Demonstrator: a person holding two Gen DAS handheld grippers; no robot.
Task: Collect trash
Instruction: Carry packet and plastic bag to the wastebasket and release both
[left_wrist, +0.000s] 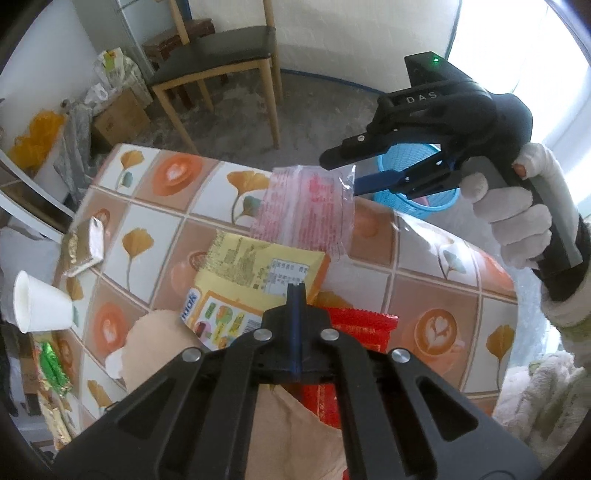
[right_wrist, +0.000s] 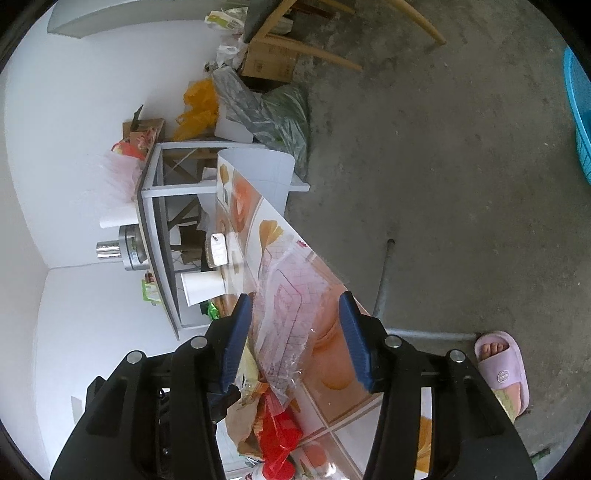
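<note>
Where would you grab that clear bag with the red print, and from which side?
Take the clear bag by its far right corner, the edge nearest the blue basket. That corner already sits between the open fingers of the right gripper, coming in from the table's far side. The bag is thin and flat, so only an edge gives the fingers anything to pinch.

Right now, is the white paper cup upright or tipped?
Tipped: the white paper cup lies on its side on the table, mouth facing sideways.
</note>
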